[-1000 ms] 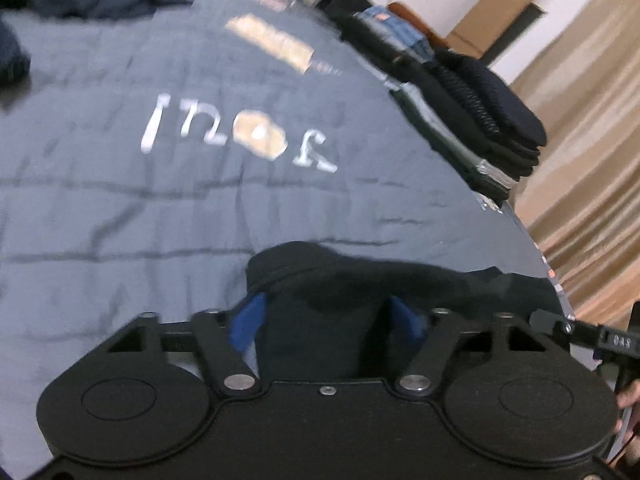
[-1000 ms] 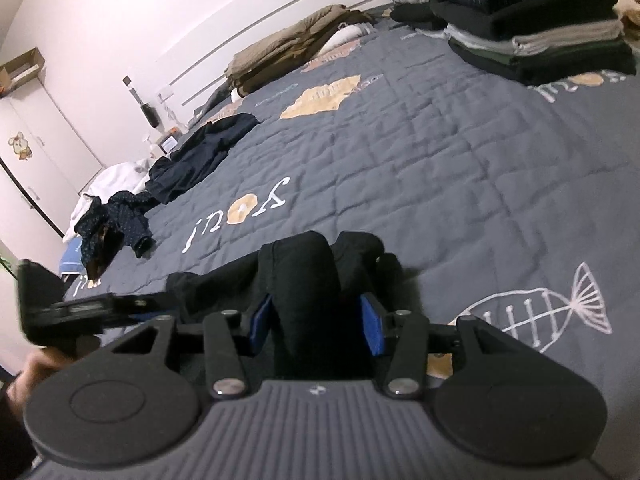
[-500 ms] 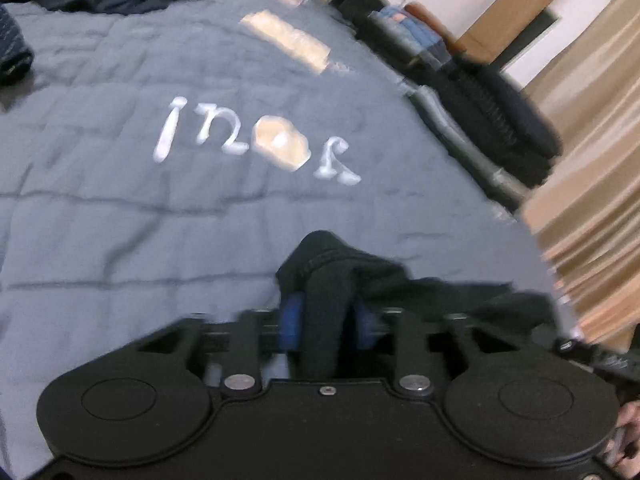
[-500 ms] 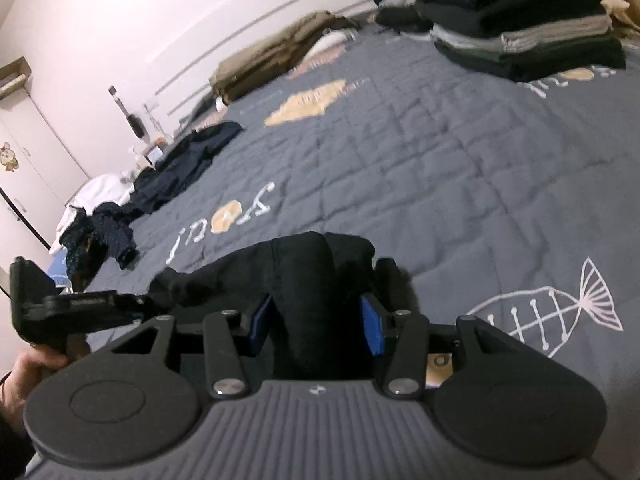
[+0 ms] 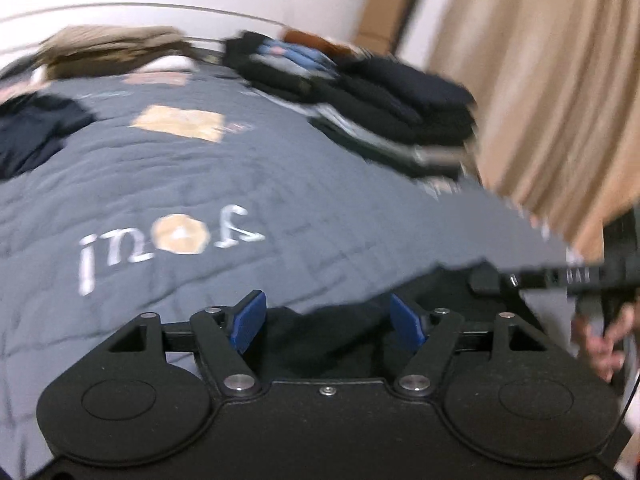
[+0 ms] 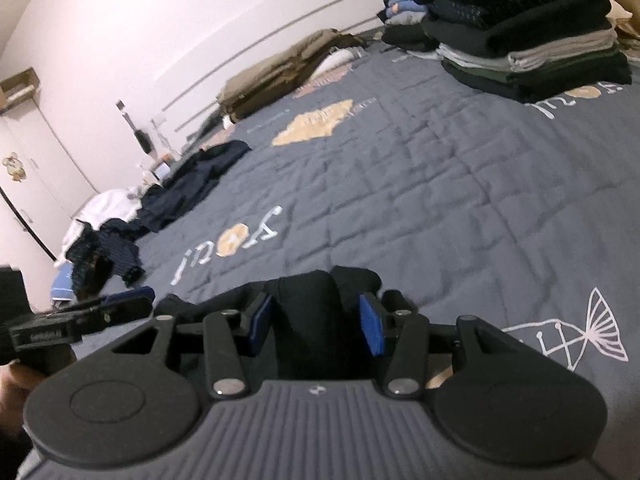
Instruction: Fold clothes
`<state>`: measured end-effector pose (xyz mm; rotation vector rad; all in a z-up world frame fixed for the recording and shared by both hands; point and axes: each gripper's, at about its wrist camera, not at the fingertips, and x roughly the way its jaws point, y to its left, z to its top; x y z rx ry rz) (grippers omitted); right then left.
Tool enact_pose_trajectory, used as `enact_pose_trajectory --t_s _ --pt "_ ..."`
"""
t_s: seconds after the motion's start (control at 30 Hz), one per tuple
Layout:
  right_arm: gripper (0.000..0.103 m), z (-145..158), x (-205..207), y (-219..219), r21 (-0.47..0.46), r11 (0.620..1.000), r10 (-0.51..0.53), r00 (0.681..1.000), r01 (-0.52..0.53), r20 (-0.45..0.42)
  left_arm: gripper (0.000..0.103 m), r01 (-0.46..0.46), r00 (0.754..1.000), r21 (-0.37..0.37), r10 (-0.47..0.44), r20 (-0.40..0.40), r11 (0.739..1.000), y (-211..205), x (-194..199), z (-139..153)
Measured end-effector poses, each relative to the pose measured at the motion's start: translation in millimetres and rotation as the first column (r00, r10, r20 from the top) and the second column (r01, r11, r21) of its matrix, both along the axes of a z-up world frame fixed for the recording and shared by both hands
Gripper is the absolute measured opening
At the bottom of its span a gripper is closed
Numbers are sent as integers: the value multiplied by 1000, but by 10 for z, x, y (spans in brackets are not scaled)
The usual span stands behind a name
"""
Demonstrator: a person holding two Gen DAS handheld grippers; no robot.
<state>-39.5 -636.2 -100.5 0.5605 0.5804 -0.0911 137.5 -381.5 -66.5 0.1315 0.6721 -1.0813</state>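
Note:
A black garment (image 6: 316, 312) lies bunched at the near edge of the grey quilt (image 6: 440, 184). My right gripper (image 6: 316, 324) is shut on a thick fold of it, with both blue pads pressed against the cloth. In the left wrist view the same garment (image 5: 328, 344) sits low between the jaws of my left gripper (image 5: 326, 316). Those jaws are opening, and the blue pads (image 5: 248, 316) stand apart from the cloth on both sides. The right gripper's finger (image 5: 536, 276) shows at the right of that view, with a hand below it.
A tall stack of folded dark clothes (image 6: 520, 40) stands at the far right of the bed, near a beige curtain (image 5: 540, 80). Loose dark garments (image 6: 192, 184) lie at the left edge. Tan clothing (image 6: 288, 72) is piled by the wall.
My left gripper has let go of the black fold it was pinching, widened its jaws, lifted and rolled level. The right gripper keeps its hold and has hardly moved.

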Motion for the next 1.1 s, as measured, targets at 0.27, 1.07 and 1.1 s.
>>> enact_pose_trajectory --t_s 0.27,1.07,1.1 --pt "18 -93 65 13 28 1000 -11 999 12 -30 19 -2 994 61 9 -109 998 -213 204 -314" --pt "41 435 -222 182 -1 986 166 983 -167 -76 65 -128 895 -233 11 -445 964 689 -607 38" --pt "42 452 -266 203 -3 987 160 984 -161 -78 65 -126 895 -234 9 -447 964 744 -721 43"
